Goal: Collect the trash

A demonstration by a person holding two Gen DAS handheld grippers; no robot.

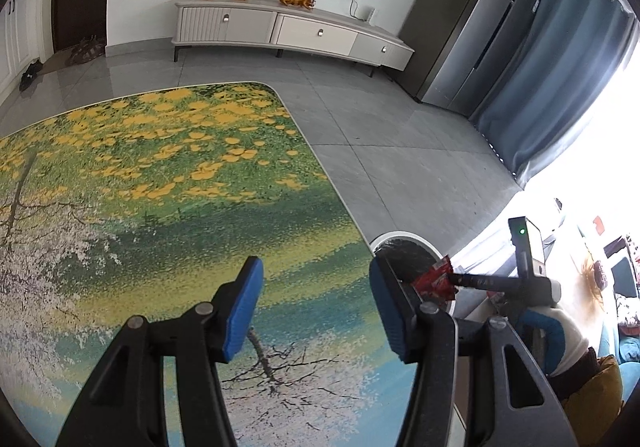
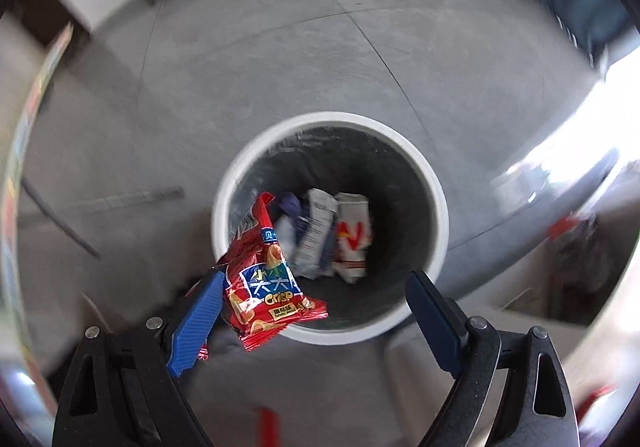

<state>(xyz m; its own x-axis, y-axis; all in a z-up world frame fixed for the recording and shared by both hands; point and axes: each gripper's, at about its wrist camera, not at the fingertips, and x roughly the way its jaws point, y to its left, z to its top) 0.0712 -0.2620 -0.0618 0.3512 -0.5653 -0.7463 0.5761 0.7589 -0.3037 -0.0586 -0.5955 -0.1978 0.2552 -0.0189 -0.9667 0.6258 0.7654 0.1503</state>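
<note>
A red crisp packet (image 2: 266,283) hangs against the left blue finger (image 2: 198,323) of my right gripper (image 2: 316,321), whose jaws are wide apart over a white-rimmed trash bin (image 2: 434,183). Several wrappers (image 2: 332,235) lie inside the bin. In the left wrist view the same packet (image 1: 436,281) shows at the right gripper's tip above the bin rim (image 1: 404,236). My left gripper (image 1: 316,311) is open and empty above the painted table (image 1: 168,183).
The bin stands on grey floor tiles (image 2: 280,59) just beyond the table's right edge. A TV cabinet (image 1: 288,29), a grey fridge (image 1: 480,27) and blue curtains (image 1: 560,79) line the far walls. A sofa with cushions (image 1: 600,387) is at the right.
</note>
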